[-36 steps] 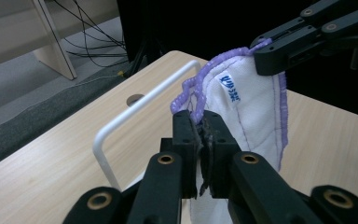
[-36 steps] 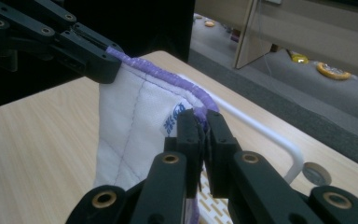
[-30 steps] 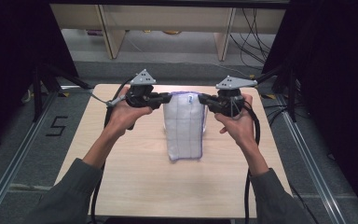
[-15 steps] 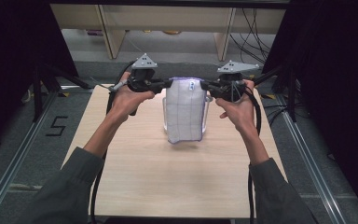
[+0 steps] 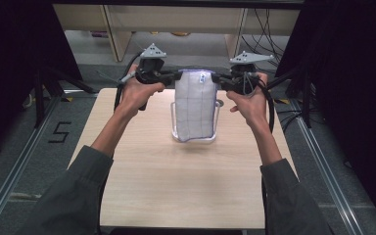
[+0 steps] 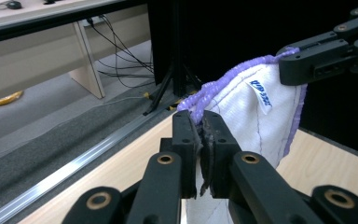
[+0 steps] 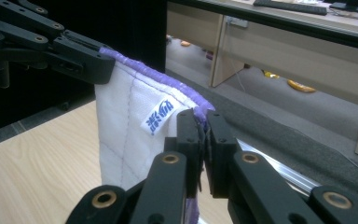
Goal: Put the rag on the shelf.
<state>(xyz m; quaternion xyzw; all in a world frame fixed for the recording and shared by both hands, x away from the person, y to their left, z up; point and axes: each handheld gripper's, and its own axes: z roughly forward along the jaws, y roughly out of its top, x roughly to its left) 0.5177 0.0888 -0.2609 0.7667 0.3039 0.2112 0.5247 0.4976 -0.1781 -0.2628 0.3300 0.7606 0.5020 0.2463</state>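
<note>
fingers (image 6: 209, 135) clamping cloth (image 5: 194, 107) top corners

Left gripper (image 6: 201, 140) clamps a white cloth's corner

Its black jaws pinch the purple-edged cloth (image 6: 251, 126) above the wooden table (image 6: 135, 163); the other gripper (image 6: 317, 60) grips the far corner, beside a small blue-lettered label (image 6: 259, 92).

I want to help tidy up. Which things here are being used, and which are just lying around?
In use:
- cloth, white with purple edging, held up by its top corners
- left gripper, jaws shut on the cloth
- right gripper, jaws shut on the cloth
- clear rack on the table, right behind the cloth

Lying about:
- yellow things on the floor under the far desk
- cables on the floor
</note>
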